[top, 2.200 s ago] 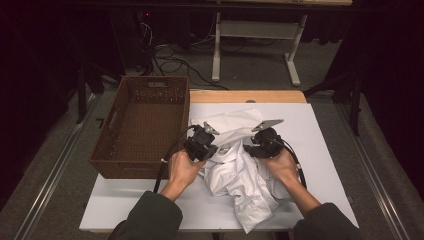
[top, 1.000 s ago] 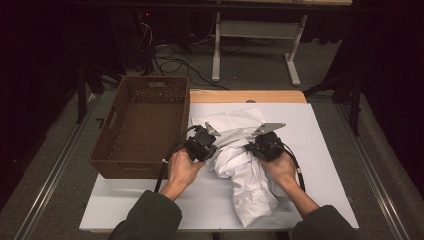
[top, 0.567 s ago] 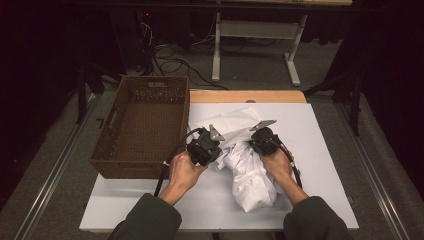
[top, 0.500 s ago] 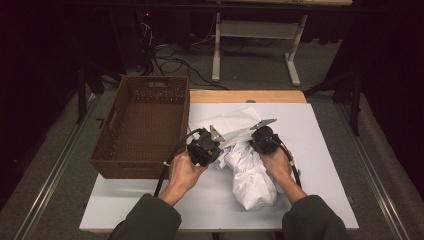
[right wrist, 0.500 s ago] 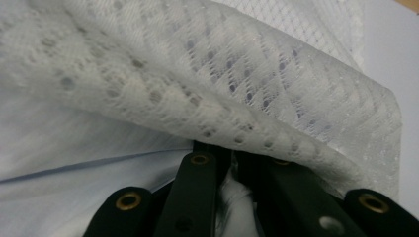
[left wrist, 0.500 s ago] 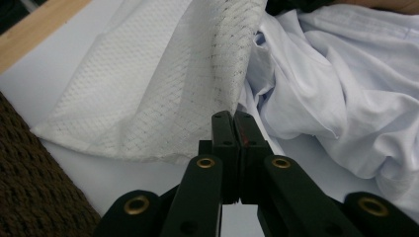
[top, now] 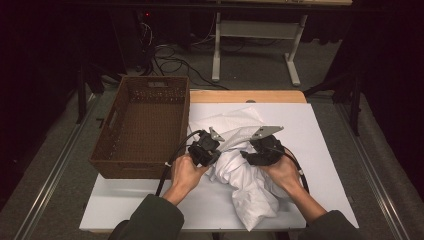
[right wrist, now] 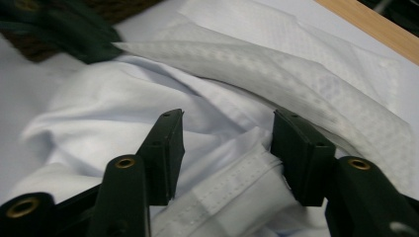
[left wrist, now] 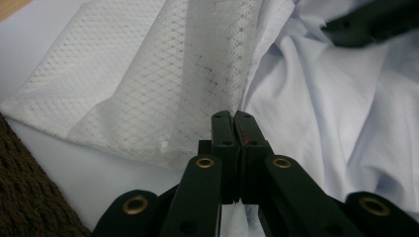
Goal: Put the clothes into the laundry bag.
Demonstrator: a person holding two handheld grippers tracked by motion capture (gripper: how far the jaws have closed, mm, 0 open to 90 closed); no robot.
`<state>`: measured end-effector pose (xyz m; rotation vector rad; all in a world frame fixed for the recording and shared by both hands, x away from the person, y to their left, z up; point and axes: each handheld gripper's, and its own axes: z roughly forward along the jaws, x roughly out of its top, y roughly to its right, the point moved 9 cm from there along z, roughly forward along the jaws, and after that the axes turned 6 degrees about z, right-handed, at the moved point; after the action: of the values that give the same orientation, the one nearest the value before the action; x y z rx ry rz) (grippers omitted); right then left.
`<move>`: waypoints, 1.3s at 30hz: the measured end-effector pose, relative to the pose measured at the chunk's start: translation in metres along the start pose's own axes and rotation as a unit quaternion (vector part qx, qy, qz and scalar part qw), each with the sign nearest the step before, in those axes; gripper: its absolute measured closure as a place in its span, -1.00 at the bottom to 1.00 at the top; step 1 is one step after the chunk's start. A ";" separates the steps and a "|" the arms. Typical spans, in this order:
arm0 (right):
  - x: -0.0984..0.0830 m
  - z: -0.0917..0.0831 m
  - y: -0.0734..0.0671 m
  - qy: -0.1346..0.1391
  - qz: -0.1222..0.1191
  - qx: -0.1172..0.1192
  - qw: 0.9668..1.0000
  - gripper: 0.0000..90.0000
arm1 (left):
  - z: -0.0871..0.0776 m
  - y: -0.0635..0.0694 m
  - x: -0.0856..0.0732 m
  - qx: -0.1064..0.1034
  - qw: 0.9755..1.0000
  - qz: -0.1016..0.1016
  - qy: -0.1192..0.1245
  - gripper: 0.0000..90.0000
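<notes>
Nearest the person, two sleeved forearms come in over the front edge of the white table [top: 125, 210]. A crumpled white garment [top: 247, 185] lies in a heap at the middle of the table between the two hands, its lower end trailing toward the front edge.

The left claw [top: 216, 145] sits at the heap's left side. In the left gripper view its jaws are pressed together, with the edge of a white mesh laundry bag [left wrist: 163, 74] pinched between their tips; the mesh spreads up and to the left, and smooth garment [left wrist: 336, 113] cloth lies to the right. The right claw [top: 252, 150] is at the heap's right side, just across from the left one. Its jaws have just been opening and stand apart in the right gripper view, with a stitched hem of the garment [right wrist: 232, 192] lying between them and touching the right jaw; the pads do not press on it.

Beyond the claws the mesh bag [top: 235, 122] lies flat toward the far side of the table, partly lifted over the heap. To the left, a brown wicker basket [top: 145, 125] stands on the table's left edge, just beside the bag. A wooden strip [top: 250, 96] runs along the far edge.
</notes>
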<state>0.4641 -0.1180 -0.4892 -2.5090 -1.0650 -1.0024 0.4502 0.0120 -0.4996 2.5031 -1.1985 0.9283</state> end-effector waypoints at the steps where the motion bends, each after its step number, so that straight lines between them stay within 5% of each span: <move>1: 0.000 0.000 -0.005 -0.004 -0.003 0.008 1.000 -0.01 | 0.000 0.000 0.000 0.000 1.000 0.000 0.001 0.97; 5: -0.001 0.016 -0.018 -0.019 -0.022 0.024 0.999 -0.13 | -0.002 0.001 0.001 -0.002 1.000 0.001 0.004 0.97; 11: -0.018 0.061 -0.015 -0.085 0.000 0.028 0.996 -0.27 | -0.003 0.000 0.000 -0.004 1.000 -0.002 0.007 0.97; 14: -0.022 0.069 -0.014 -0.100 -0.005 0.032 0.994 0.04 | -0.001 0.002 0.001 -0.004 1.000 0.000 0.006 0.97; 17: -0.022 0.066 -0.015 -0.096 -0.037 0.017 0.995 0.63 | 0.000 0.003 0.000 -0.003 1.000 0.005 0.003 0.97; 19: -0.021 0.061 -0.016 -0.091 -0.039 0.020 0.995 0.84 | 0.000 0.003 -0.001 -0.002 1.000 0.006 0.002 0.97; 24: -0.014 0.038 -0.012 -0.052 -0.022 0.036 0.998 0.91 | 0.000 0.000 -0.003 0.002 1.000 0.006 -0.002 0.97; 29: -0.003 0.023 0.001 -0.017 0.022 0.039 0.999 0.92 | -0.007 0.001 -0.002 0.003 1.000 0.008 0.011 0.97; 39: -0.001 0.052 0.032 -0.034 0.055 -0.020 0.998 0.92 | -0.025 0.011 0.003 -0.004 0.999 0.023 0.037 0.98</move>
<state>0.5123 -0.1170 -0.5267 -2.6200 -0.9210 -0.9216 0.4324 0.0142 -0.4794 2.4212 -1.2379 1.0163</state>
